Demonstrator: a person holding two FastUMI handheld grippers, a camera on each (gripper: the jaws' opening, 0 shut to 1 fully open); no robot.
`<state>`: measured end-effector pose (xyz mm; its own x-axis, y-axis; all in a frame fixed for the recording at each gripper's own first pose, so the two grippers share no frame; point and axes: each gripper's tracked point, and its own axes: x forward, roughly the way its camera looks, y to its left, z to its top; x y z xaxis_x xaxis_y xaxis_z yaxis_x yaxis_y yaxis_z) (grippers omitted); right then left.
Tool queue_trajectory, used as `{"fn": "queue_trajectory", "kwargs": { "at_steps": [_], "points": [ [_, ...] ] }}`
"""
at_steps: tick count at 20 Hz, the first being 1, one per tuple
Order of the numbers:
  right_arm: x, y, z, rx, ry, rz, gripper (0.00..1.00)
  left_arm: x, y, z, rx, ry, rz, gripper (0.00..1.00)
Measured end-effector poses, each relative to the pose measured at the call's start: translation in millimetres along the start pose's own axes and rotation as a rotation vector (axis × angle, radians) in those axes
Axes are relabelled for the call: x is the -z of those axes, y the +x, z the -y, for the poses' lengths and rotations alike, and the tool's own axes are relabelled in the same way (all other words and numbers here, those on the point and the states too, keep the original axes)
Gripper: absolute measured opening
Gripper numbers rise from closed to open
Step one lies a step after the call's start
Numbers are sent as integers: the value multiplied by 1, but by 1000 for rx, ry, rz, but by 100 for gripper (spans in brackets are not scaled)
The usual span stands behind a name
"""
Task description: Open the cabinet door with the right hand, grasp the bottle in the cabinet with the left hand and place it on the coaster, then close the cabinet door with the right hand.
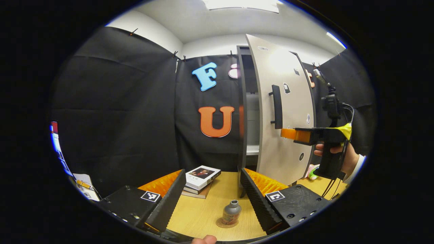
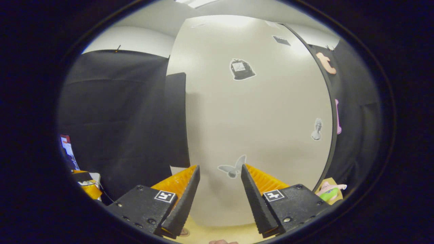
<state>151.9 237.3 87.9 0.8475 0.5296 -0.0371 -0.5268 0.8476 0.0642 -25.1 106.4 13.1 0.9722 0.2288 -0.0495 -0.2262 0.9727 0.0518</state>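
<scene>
A small grey bottle (image 1: 231,212) with a reddish label stands upright on a round coaster (image 1: 221,224) on the wooden table (image 1: 200,213). My left gripper (image 1: 213,171) is open, and the bottle sits low between its fingers without touching them. The tall cabinet's beige door (image 1: 290,101) stands partly open, with a black handle (image 1: 277,106). A hand holds my right gripper (image 1: 291,134) with its tip at the door's outer face, just below the handle. In the right gripper view that gripper (image 2: 220,167) is open, close to the door face (image 2: 257,115); the handle (image 2: 176,118) is to the left.
Two or three stacked books (image 1: 202,178) lie on the table left of the cabinet. The cabinet's dark inside (image 1: 252,115) shows a pale shelf. A pink and green toy (image 2: 329,192) lies at the door's far side. Papers (image 1: 84,184) sit at the far left.
</scene>
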Motion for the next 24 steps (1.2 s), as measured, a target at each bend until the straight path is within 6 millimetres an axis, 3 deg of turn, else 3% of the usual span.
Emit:
{"fn": "queue_trajectory", "kwargs": {
  "at_steps": [1,3,5,6,9,15,20,24],
  "points": [
    [5,3,3,7,6,-8,76,-1,-1,-2,-5,0,6,97],
    [10,-2,14,22,25,-12,80,0,-2,-3,-10,-1,9,96],
    [9,-23,29,47,38,-6,77,0,-2,1,-2,-9,8,96],
    [7,-36,37,64,38,-1,80,0,-1,3,2,-14,9,97],
    [-6,-81,62,150,11,43,80,0,-1,14,25,-31,12,97],
    [-28,-206,112,344,-19,129,80,-3,-1,52,100,-59,38,97],
    [-6,-295,153,530,-8,98,81,2,-15,86,174,-78,54,96],
    [8,-325,161,564,50,125,82,7,-25,100,213,-74,60,96]
  ]
}}
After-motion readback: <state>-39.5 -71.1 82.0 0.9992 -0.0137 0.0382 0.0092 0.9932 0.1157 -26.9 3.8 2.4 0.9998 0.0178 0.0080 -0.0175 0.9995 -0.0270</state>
